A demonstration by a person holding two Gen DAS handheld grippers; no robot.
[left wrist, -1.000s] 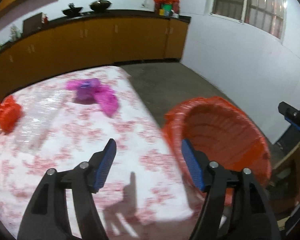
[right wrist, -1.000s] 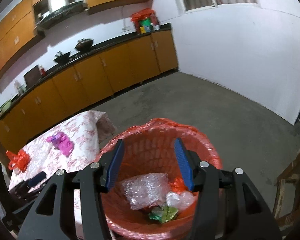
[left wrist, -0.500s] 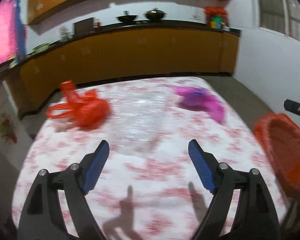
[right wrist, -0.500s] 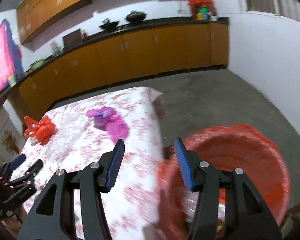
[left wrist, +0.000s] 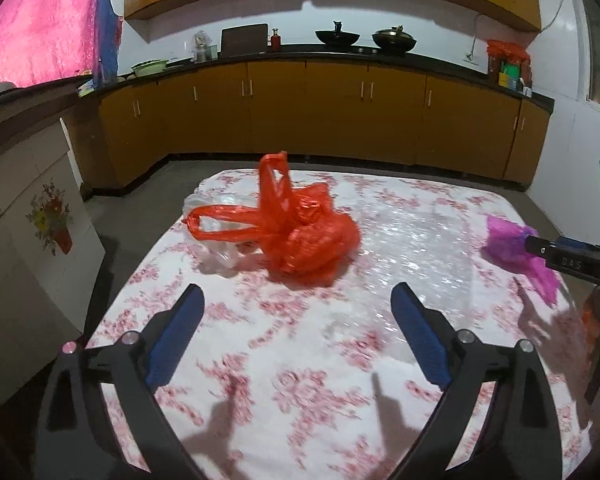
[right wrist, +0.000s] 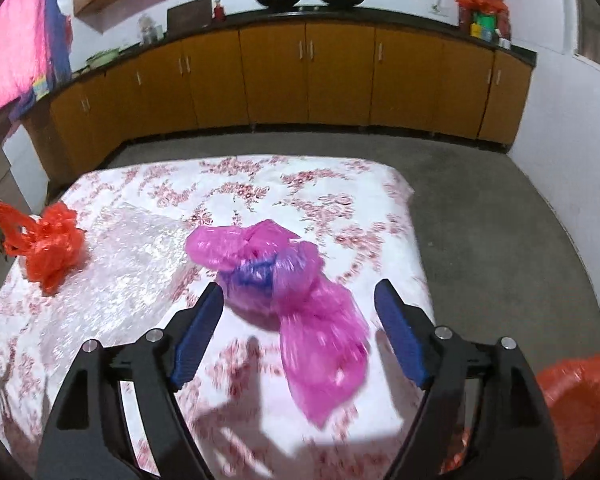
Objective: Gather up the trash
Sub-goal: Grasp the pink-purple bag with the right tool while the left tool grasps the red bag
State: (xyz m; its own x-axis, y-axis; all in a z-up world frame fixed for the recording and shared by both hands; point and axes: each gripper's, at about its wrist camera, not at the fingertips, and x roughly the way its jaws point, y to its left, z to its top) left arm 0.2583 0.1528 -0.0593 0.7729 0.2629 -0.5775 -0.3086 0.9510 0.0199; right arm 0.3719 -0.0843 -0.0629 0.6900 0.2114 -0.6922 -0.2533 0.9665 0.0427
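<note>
A crumpled red plastic bag lies on the flowered table, with clear plastic wrap beside it. My left gripper hovers just short of the red bag, its jaws opening wide and nothing between them. A pink plastic bag with a blue patch lies near the table's right side; it also shows at the right in the left wrist view as the pink bag. My right gripper is above the pink bag, jaws opening on either side of it, pads not pressing it.
The red-lined trash basket stands on the floor past the table's right edge. The red bag appears far left in the right wrist view. Orange cabinets line the far wall. A white panel stands left of the table.
Both grippers swung left from the red basket to the table. The left now faces the red bag, the right the pink bag. Both jaws have spread wider.
</note>
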